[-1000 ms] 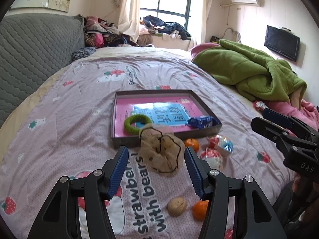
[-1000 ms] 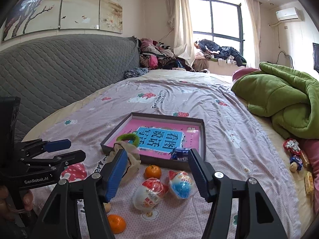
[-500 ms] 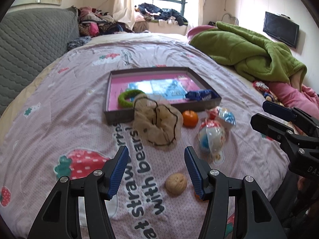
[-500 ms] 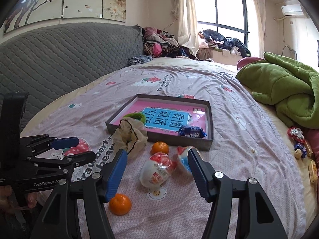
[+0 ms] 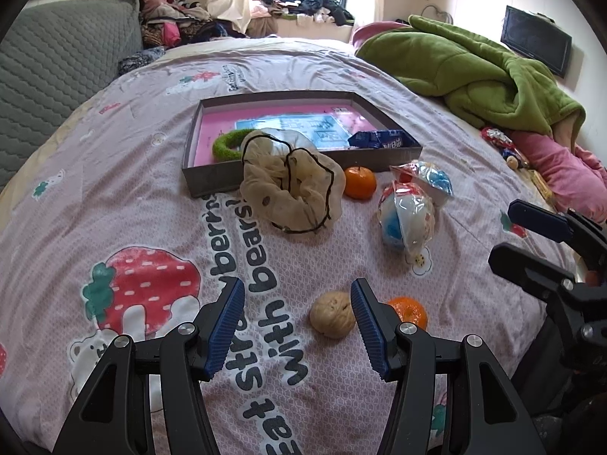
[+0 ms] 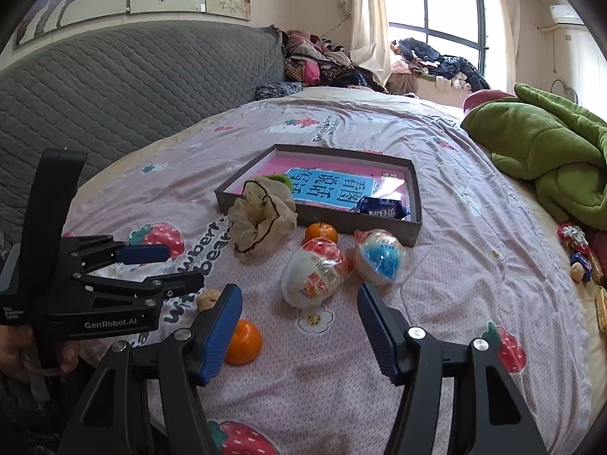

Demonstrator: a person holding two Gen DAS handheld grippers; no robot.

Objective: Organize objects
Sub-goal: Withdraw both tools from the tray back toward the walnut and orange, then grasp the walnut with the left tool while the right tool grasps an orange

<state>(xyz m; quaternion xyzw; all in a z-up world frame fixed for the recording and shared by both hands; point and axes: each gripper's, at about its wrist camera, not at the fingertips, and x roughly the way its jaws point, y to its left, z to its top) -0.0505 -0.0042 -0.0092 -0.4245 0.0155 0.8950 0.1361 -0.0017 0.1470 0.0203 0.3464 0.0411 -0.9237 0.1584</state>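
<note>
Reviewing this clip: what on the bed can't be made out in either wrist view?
- Green ring: right view, mostly behind the scrunchie.
- Near orange: left view, partly behind the left gripper finger.
- Walnut: right view, partly hidden by both grippers.
- Blue packet print: too small to read.
- Sweets by the green blanket: small, cut at the edge.

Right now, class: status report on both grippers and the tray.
Both hand-held grippers, left and right, open, empty. Tray holds green ring. Scrunchie drapes its rim.

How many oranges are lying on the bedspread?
2. One orange sits against the front wall of the tray, beside the cloth scrunchie. The other orange lies nearer, by the walnut. None seems hidden.
</note>
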